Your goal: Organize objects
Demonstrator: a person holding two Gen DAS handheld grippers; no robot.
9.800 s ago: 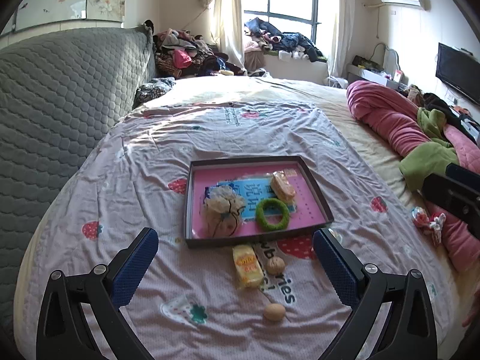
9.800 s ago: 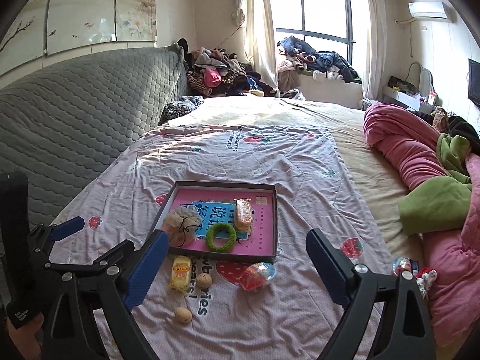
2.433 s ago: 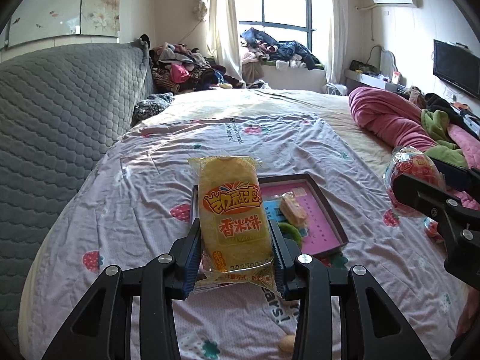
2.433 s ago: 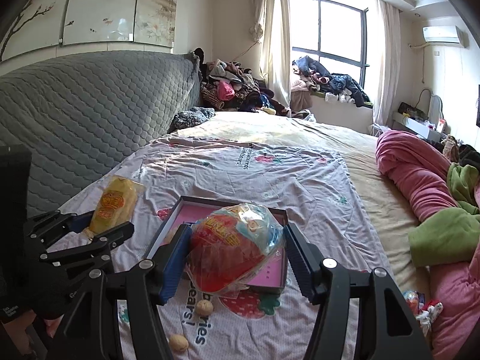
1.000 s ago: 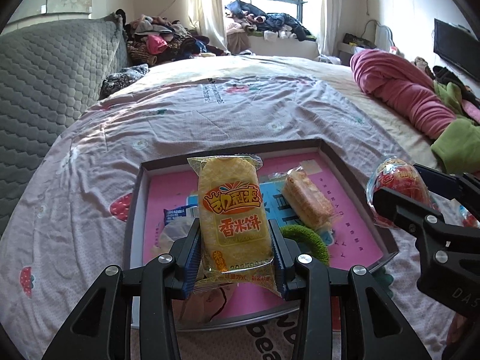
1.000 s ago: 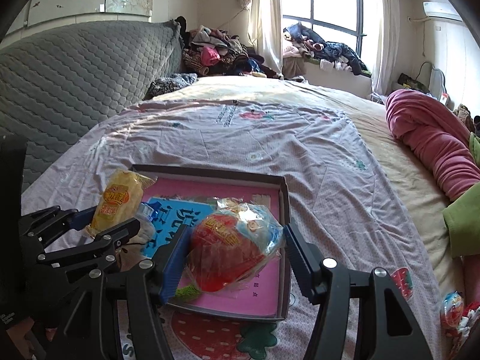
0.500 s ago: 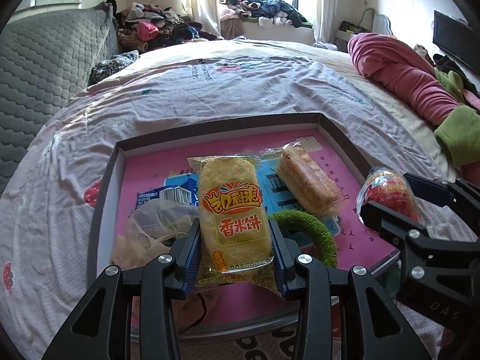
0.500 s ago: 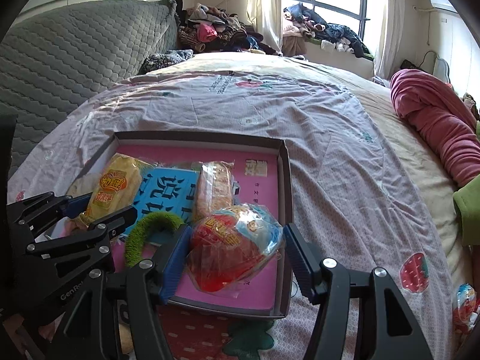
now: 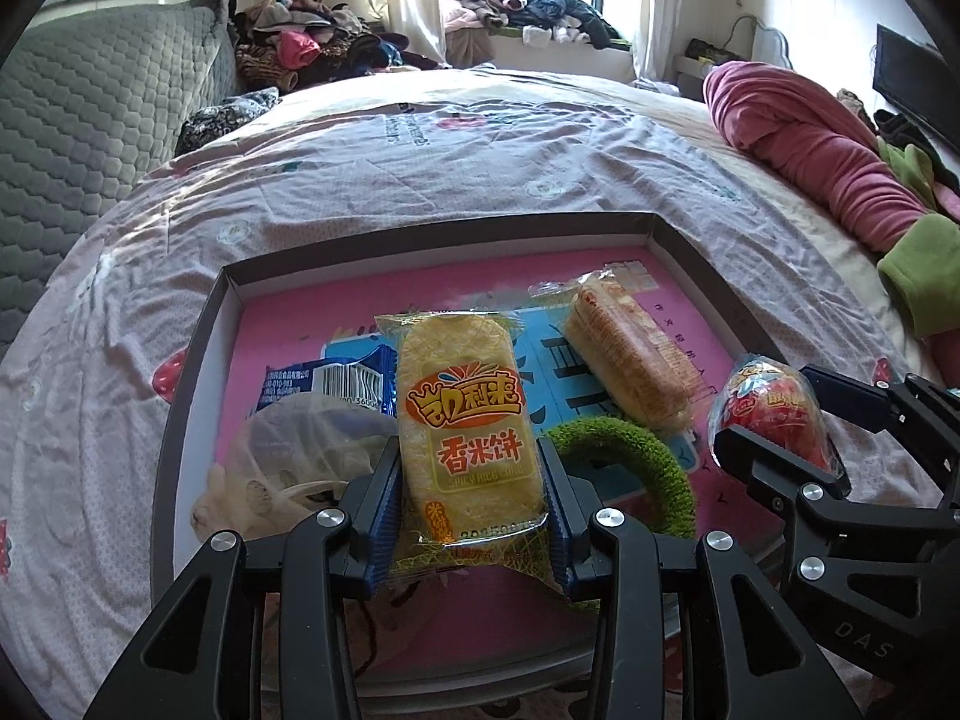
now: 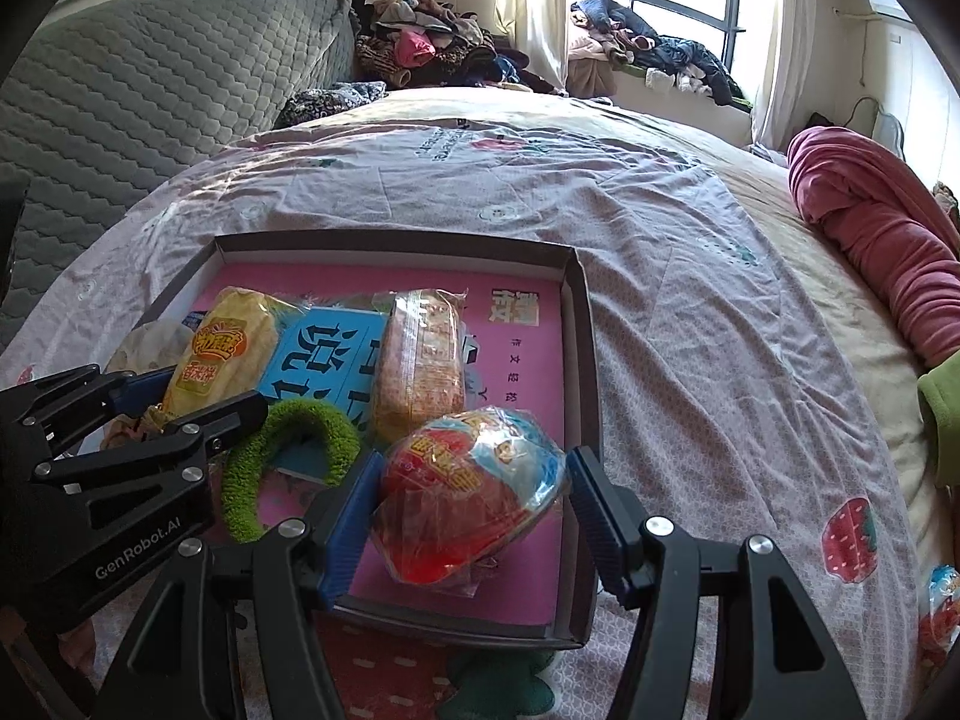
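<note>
The left gripper (image 9: 471, 495) clamps a flat, glossy yellow rice-cake packet (image 9: 468, 426), held upright over the shallow dark-rimmed tray (image 9: 198, 360) with its pink printed floor. The right gripper (image 10: 474, 516) grasps a rounded, crinkly red snack bag (image 10: 468, 492) above the tray's near right corner. In the tray lie one fuzzy green ring (image 9: 630, 456), one clear-wrapped oblong biscuit pack (image 9: 630, 360), one blue sachet (image 9: 324, 384) and one pale plastic bag (image 9: 300, 456), close under both packets. The tray sits on a wrinkled strawberry-print sheet (image 10: 690, 276); a pink quilt (image 9: 810, 144) bunches at the right.
</note>
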